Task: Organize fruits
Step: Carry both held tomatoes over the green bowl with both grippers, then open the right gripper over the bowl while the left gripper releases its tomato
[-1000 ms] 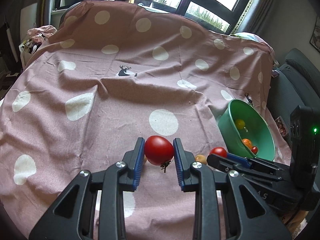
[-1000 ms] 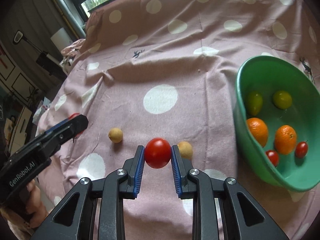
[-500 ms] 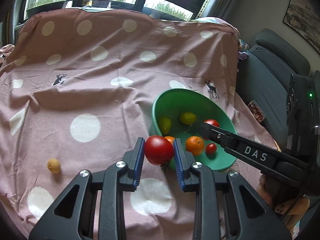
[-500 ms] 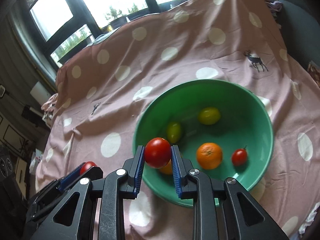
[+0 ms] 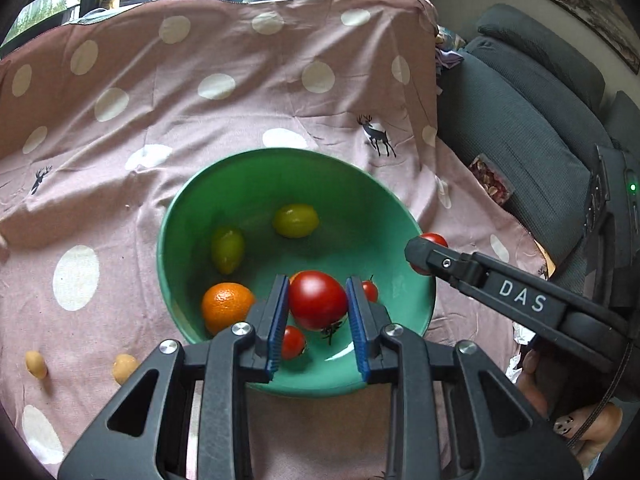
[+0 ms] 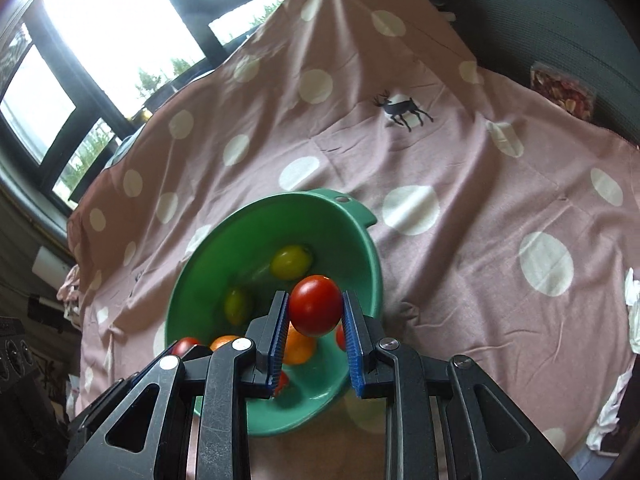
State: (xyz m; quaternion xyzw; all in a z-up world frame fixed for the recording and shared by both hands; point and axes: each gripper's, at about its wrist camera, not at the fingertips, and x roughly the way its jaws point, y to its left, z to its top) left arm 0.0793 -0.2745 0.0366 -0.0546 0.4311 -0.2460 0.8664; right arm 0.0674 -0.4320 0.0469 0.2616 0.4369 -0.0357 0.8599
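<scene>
— Where are the fruits right now?

— One red tomato (image 5: 318, 300) is clamped between the blue pads of the left hand-held gripper (image 5: 318, 302), held above the green bowl (image 5: 188, 196). A second red tomato (image 6: 316, 305) is pinched the same way in the right hand-held gripper (image 6: 316, 312), also over the bowl.

— How are the two tools posed?

— Both tilt downward toward the bowl. In the left wrist view the right hand-held gripper reaches in from the right side, its tip over the bowl's rim, with the person's hand (image 5: 576, 416) wrapped around its handle low at the right.

— And their jaws?

— Narrow on both, closed tight on a tomato each.

— What lies in the bowl below them?

— Two yellow-green fruits (image 5: 295, 221) on the far side, an orange (image 5: 226, 306) left of the left tool's fingers, and small cherry tomatoes (image 5: 293, 342) just under its pads.

— And around that?

— The bowl sits on a pink cloth (image 5: 240, 100) with white dots and little deer, spread over the counter. Two small tan fruits (image 5: 125, 368) lie on the cloth left of the left tool. A dark grey sofa (image 5: 532, 120) stands to the right, windows (image 6: 100, 32) beyond the cloth's far edge.
</scene>
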